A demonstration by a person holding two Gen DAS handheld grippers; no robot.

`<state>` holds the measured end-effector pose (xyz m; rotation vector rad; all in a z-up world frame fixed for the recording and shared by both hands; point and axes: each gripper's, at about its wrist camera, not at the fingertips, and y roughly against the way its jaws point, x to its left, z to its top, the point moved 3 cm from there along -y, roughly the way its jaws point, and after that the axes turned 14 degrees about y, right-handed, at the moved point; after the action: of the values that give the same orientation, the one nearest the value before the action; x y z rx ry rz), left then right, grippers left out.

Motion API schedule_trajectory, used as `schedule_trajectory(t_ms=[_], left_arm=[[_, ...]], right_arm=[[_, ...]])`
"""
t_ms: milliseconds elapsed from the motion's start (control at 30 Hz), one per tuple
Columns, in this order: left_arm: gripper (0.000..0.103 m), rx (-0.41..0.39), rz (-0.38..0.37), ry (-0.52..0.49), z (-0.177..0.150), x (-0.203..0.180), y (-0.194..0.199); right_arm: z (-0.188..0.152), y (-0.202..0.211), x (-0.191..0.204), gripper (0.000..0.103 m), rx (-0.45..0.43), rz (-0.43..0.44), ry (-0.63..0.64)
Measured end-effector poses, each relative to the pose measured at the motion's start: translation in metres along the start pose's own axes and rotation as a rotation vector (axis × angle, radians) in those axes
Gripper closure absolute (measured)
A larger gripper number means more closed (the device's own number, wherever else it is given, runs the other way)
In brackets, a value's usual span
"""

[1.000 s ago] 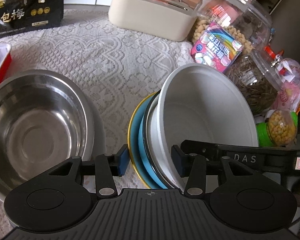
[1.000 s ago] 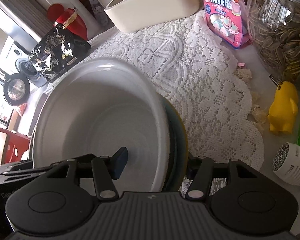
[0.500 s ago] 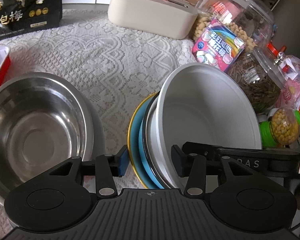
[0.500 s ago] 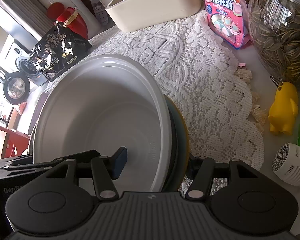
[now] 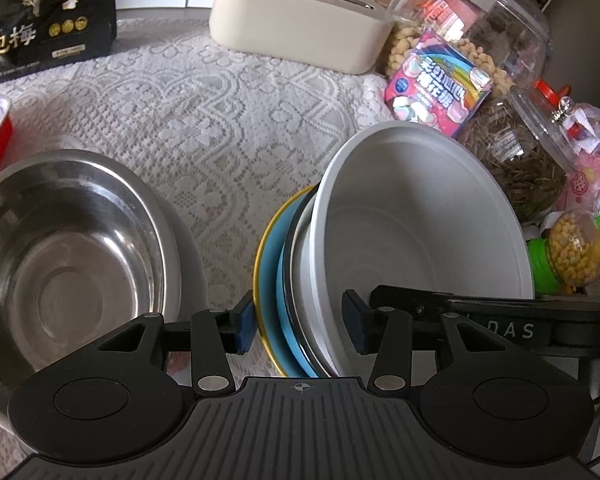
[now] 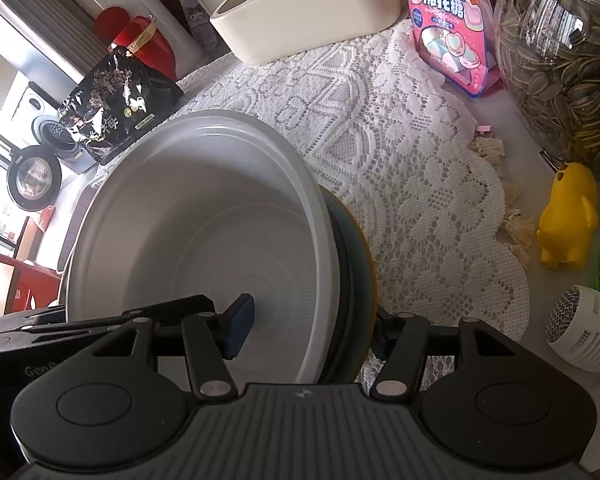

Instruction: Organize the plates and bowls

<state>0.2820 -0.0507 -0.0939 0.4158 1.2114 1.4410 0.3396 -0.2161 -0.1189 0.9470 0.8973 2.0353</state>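
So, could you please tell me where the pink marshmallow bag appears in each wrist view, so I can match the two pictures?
Left wrist view: the pink marshmallow bag is upper right of centre, leaning against the clear jars behind the white bowl.
Right wrist view: the bag stands at the top, right of centre, beside the sunflower seed jar.
Shared landmark: the cream tissue box, just left of the bag in both.

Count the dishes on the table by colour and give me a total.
Steel: 1, the steel bowl.
White: 1, the white bowl.
Blue: 1, the blue plate with a yellow rim, under the white bowl.
Dark-rimmed: 1, a dark-rimmed dish between them; its colour is mostly hidden.
Total: 4.
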Motion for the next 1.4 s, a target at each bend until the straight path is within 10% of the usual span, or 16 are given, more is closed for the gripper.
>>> schedule_trajectory(t_ms=[1400], left_arm=[[0.049, 0.171, -0.028, 0.040, 0.013, -0.006, -0.004]], right_arm=[[-0.001, -0.001, -0.010, 0.042, 0.010, 0.045, -0.060]])
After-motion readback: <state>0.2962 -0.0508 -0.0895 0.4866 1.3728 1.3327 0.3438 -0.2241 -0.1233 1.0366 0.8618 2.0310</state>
